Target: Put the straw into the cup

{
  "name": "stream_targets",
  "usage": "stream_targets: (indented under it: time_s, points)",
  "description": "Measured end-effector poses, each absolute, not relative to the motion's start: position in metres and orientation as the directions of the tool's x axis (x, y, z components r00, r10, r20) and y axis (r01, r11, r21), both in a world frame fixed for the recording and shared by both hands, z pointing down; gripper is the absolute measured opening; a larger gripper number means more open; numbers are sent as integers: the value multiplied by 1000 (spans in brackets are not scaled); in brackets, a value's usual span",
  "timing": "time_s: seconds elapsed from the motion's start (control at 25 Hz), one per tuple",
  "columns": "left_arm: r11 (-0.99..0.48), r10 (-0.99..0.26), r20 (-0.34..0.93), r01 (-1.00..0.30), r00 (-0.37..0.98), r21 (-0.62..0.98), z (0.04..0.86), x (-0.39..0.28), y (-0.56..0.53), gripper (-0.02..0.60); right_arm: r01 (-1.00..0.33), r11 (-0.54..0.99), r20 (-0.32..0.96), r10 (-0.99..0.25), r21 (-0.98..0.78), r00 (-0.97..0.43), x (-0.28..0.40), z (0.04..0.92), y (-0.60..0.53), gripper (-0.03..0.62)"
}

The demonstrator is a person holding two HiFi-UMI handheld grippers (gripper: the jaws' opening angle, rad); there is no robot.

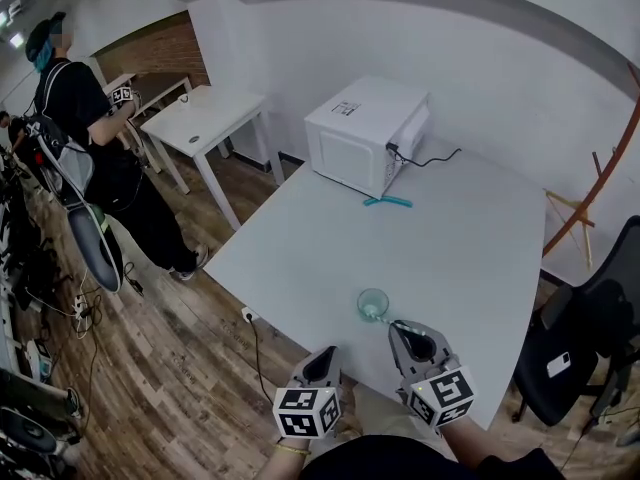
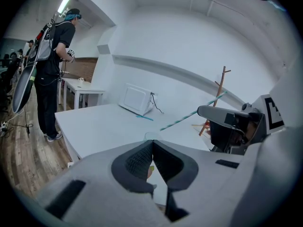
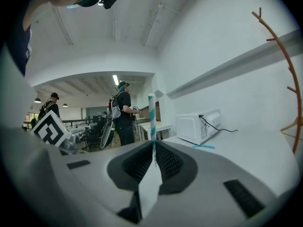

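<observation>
While its striped teal-and-white straw (image 3: 152, 112) stands pinched between the closed jaws of the right gripper (image 3: 154, 145), the clear cup (image 1: 372, 304) sits upright on the white table (image 1: 450, 238), close to the near edge. Seen from the head view, the straw (image 1: 385, 319) slants from the right gripper (image 1: 397, 328) to the cup's near rim; whether its tip is inside cannot be told. From the left gripper view the same straw (image 2: 189, 113) runs down toward the cup (image 2: 152, 136), its lower end just above the rim.

Left of the cup and nearer the person, the left gripper (image 1: 322, 356) hovers by the table's edge, its jaws pressed together with nothing between them (image 2: 151, 148).

Beyond the cup, well apart from it, a second teal straw (image 1: 388, 201) lies flat on the table just in front of a white microwave (image 1: 365, 133), whose black cable trails off to the right. Far left of the cup, a smaller white table (image 1: 205, 118) stands on the wooden floor, with a person in black (image 1: 90, 138) beside it. Right of the cup, past the table's corner, stands a black office chair (image 1: 590, 338).
</observation>
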State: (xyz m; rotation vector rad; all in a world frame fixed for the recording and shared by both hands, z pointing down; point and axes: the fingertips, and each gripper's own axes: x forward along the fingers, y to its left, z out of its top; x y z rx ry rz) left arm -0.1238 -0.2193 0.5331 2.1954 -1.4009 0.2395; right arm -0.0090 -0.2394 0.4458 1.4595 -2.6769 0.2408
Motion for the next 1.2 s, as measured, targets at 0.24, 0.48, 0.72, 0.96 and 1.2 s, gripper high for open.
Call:
stream_targets:
  time_s: [0.24,0.48,0.72,0.96,1.2]
  points:
    - [-325,-780,432,-883,452,338,544,-120,-234,20,-842,528,182,-822,-110,-539,-5,460,-258,40]
    - [-318,-771,452,-886,449,338,554,-116,-252,20,-840,531,219,-811,-115,-542,-4,476,-276,40]
    - [-311,-757,475,-887,449,342,566,-111,-264,20,-838,534,256,-799,-113,-544,-2,493,-290,40]
    - [-296,-746,494,-887,446,353,577,-107,-272,20,-835,538,297,-783,-118,-546,-3,511,-298,40]
    - [-285,-739,511,-890,440,355,587,-102,-279,20,-836,536,336,-770,-119,-542,0,532,-305,40]
